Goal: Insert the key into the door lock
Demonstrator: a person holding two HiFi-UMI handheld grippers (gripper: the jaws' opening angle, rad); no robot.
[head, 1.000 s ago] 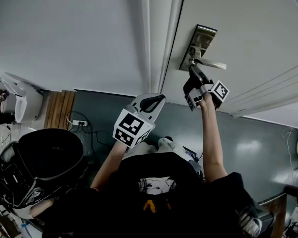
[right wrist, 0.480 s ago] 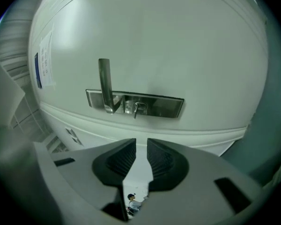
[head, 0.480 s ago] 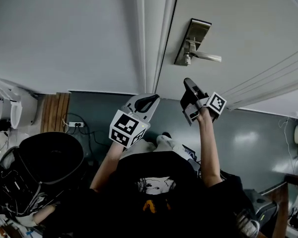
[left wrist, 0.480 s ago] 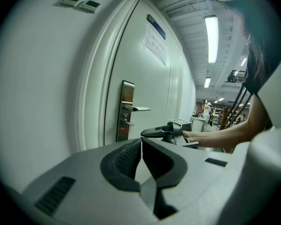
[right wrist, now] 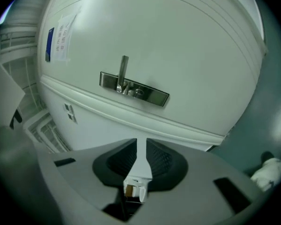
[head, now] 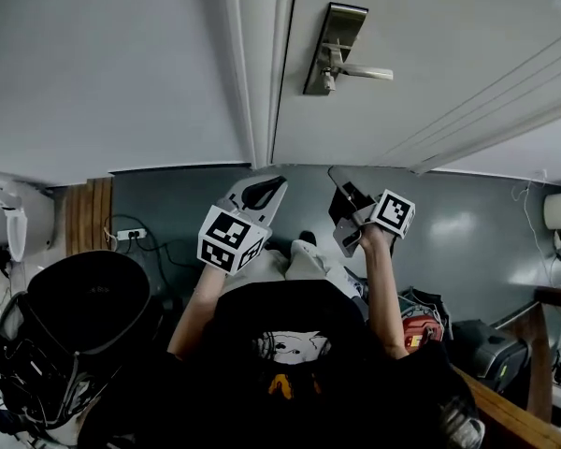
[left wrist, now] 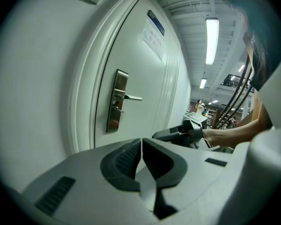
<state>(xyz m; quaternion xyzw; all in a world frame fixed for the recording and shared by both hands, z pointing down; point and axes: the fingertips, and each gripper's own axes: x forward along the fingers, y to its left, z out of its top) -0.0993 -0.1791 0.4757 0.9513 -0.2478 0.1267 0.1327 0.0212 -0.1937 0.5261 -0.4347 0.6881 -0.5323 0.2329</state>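
Observation:
A white door [head: 449,45] carries a brushed-metal lock plate [head: 334,47] with a lever handle [head: 363,72]. A small metal piece, seemingly the key [head: 325,82], sticks out of the plate just under the lever. It also shows as a key [right wrist: 136,93] in the right gripper view. My right gripper [head: 337,183] hangs well below the lock, apart from it, jaws a narrow gap apart with nothing between them [right wrist: 141,144]. My left gripper [head: 277,187] sits beside it, to the left, pads pressed together and empty [left wrist: 141,142].
The door frame [head: 257,73] and a plain wall [head: 103,64] lie left of the door. On the grey floor are a large black rounded object [head: 70,340], a power strip [head: 126,235], a red tool [head: 419,331] and a black case [head: 486,352].
My right gripper has pulled back from the lock, where it was a second ago, and dropped away from the door. The key stays in the plate. The left gripper also lowered slightly.

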